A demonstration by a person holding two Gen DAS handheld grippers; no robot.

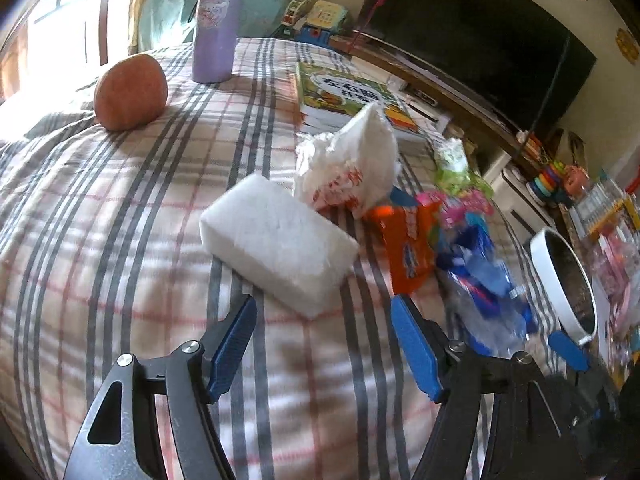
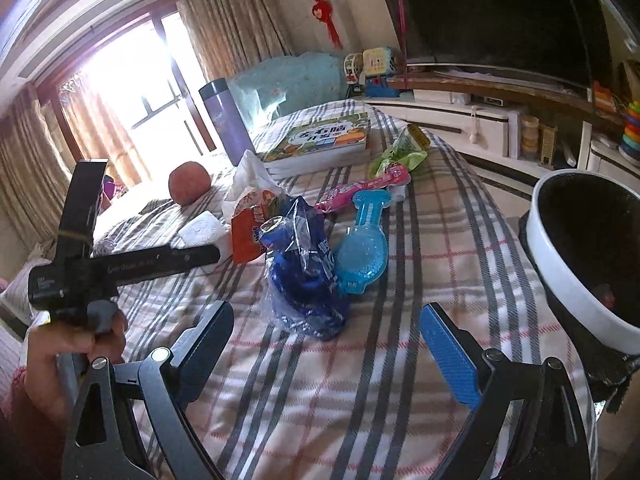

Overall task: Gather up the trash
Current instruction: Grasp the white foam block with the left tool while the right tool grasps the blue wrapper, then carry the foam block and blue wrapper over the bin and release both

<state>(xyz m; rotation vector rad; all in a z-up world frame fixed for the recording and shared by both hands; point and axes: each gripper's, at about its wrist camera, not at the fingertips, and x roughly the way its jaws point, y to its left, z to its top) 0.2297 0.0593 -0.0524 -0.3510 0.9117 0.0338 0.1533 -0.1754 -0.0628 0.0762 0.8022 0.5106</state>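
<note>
Trash lies in a heap on the plaid cloth: a crumpled white bag [image 1: 348, 164] [image 2: 252, 176], an orange wrapper [image 1: 408, 244] [image 2: 252, 228], a crushed blue plastic bottle [image 1: 484, 280] [image 2: 304, 276], a light-blue blister pack [image 2: 364, 248], a pink wrapper [image 2: 364, 190] and a green wrapper [image 1: 456, 168] [image 2: 400, 152]. My left gripper [image 1: 320, 320] is open and holds nothing, just short of a white tissue pack [image 1: 276, 248]. My right gripper [image 2: 326, 328] is open too, with the blue bottle right in front of it.
A white-rimmed dark bin [image 2: 588, 256] [image 1: 560, 280] stands at the table's right edge. An apple [image 1: 130, 92], a purple flask [image 1: 216, 28] and a book [image 1: 344, 92] sit farther back. A hand [image 2: 72, 348] holds the left gripper's body [image 2: 120, 268] at the left.
</note>
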